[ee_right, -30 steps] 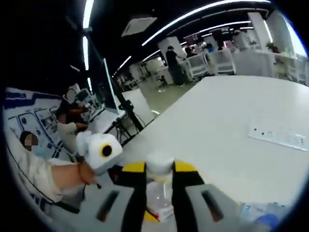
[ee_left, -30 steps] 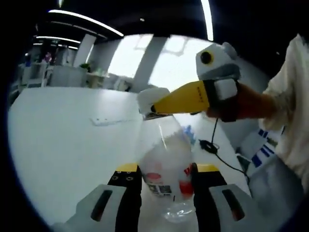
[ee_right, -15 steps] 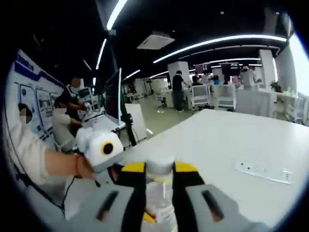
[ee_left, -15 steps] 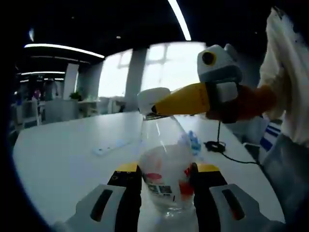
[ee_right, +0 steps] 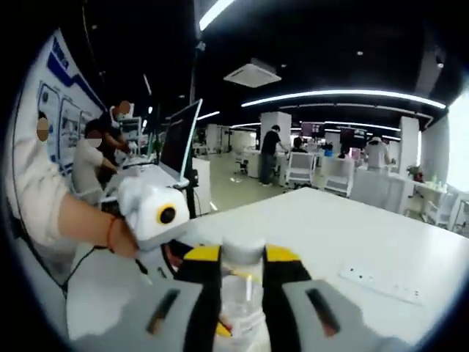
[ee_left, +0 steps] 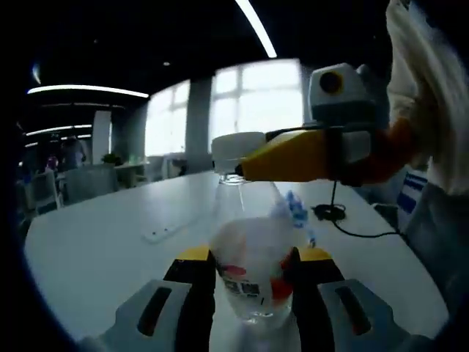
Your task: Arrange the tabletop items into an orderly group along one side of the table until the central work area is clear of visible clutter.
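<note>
A clear plastic bottle [ee_left: 253, 264] with a red and white label stands upright between the jaws of my left gripper [ee_left: 251, 258], which is shut on its body. Its white cap [ee_left: 236, 152] sits at the top. From the right, my right gripper [ee_left: 250, 166] reaches in with yellow jaws closed around that cap. In the right gripper view the same cap [ee_right: 242, 251] is pinched between the yellow-tipped jaws of my right gripper [ee_right: 242, 258], and the bottle's neck [ee_right: 240, 308] runs down below it. A hand [ee_right: 91, 229] holds the left gripper at the left.
The white table [ee_left: 95, 249] carries a white power strip [ee_left: 167, 233], a blue crumpled item [ee_left: 294, 211] and a black cable [ee_left: 343, 221] at the right. The power strip [ee_right: 381, 284] lies right of the bottle. A monitor [ee_right: 179, 147] and several people are beyond.
Both views have tilted up, so the table sits lower and more ceiling shows. The bottle stays held at body and cap, with both grips unchanged.
</note>
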Tool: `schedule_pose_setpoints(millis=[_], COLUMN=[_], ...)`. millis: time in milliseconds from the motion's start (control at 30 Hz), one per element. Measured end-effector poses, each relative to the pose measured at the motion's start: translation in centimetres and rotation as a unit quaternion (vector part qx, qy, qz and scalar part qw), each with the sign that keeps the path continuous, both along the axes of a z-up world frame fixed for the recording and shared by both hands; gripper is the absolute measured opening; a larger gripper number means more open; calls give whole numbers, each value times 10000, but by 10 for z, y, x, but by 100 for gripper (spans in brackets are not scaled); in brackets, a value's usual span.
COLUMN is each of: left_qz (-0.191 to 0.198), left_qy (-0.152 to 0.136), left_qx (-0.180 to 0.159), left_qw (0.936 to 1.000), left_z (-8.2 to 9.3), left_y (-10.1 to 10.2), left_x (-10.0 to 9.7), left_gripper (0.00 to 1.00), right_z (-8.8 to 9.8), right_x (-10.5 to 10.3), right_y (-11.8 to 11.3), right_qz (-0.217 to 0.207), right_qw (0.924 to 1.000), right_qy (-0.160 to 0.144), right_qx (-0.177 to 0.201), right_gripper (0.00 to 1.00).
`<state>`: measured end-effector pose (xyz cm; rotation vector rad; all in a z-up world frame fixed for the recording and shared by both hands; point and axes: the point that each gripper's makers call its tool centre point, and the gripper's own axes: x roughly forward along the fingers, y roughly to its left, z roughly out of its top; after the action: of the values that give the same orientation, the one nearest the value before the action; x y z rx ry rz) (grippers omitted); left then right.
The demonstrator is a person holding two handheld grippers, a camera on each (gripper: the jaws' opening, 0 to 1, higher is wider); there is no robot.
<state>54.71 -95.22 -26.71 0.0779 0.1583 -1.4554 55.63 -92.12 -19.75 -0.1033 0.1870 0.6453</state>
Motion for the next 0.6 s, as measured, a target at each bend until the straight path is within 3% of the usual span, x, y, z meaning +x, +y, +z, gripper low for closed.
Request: schedule_pose_setpoints(millis=[600], left_qz=[-118], left_qy=[-130], left_qx=[119], left_qw=[9998], left_z=[-13], left_y=[-2], left_x=[-11], left_gripper=[37], right_z=[-12], right_x=[-13], right_y=[-2], right_qz=[-177], right_qw=[9993], right_qy=[-148], right_qx=[-280], right_gripper=[17])
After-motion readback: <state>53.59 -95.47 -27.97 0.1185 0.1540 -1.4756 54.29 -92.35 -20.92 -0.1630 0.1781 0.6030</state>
